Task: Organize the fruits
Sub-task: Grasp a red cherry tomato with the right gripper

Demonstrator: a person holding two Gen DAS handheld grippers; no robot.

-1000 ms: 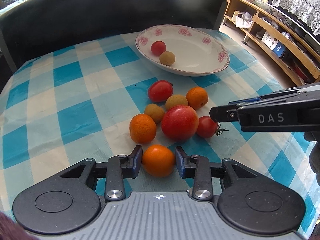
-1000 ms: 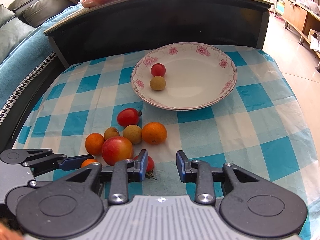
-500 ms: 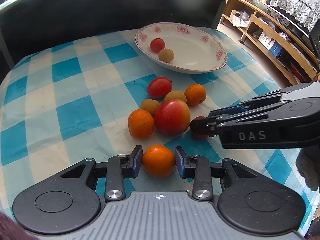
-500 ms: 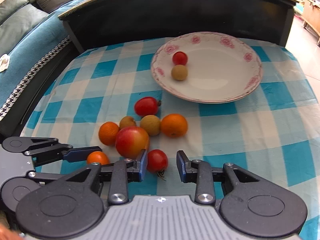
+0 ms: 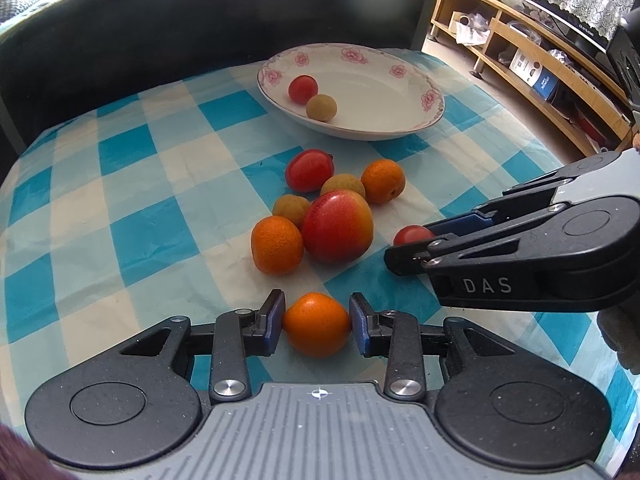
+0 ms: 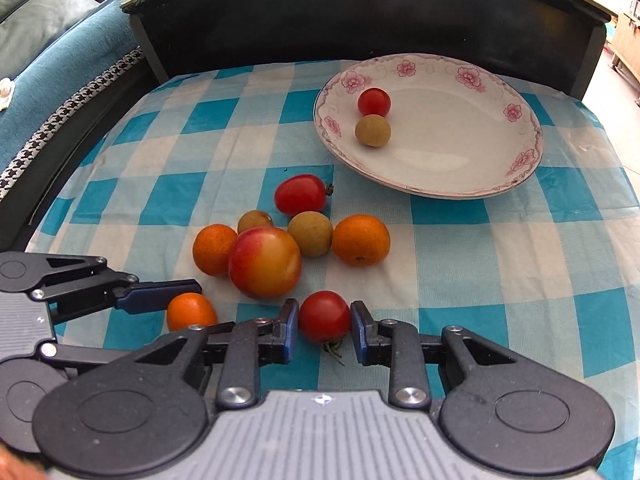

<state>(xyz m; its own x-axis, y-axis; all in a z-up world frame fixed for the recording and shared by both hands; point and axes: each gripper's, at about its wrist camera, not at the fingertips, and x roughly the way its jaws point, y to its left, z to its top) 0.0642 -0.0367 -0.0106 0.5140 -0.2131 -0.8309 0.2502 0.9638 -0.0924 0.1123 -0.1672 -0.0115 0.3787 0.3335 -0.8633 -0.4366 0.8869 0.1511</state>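
1. Between the blue pads of the left claw [image 5: 317, 323] sits a small orange [image 5: 316, 324], both pads touching its sides, so this claw is closed on the orange, low over the checked tablecloth [image 5: 132, 208] of the tabletop.
2. Over on the right, the right claw [image 6: 324, 327] grips a cherry tomato [image 6: 324, 316] the same way, pads pressed against both flanks and the stem end hanging down toward the cloth.
3. Judged from this, the step in hand is the lift and carry to the flowered plate [image 6: 528, 136], which already holds a cherry tomato [image 6: 374, 101] and a longan [image 6: 372, 131] at its near-left side.
4. Keep the squeeze on the tomato light; its skin looks thin and would probably split under a hard pinch, while the orange should tolerate more.
5. Raise both claws straight up first. The loose pile lies close ahead: an apple [image 6: 265, 263], two oranges [image 6: 214, 249] [image 6: 361, 240], two longans [image 6: 310, 233] [image 6: 255, 221] and a longer tomato [image 6: 301, 194]. A forward sweep would likely send them rolling.
6. Mind the claws themselves: they are near each other, the left one's finger just beside the right one's frame, so stagger the two carries.
7. Lower each fruit onto bare plate, apart from the two already there, before letting go; round fruit dropped from height would likely roll out.
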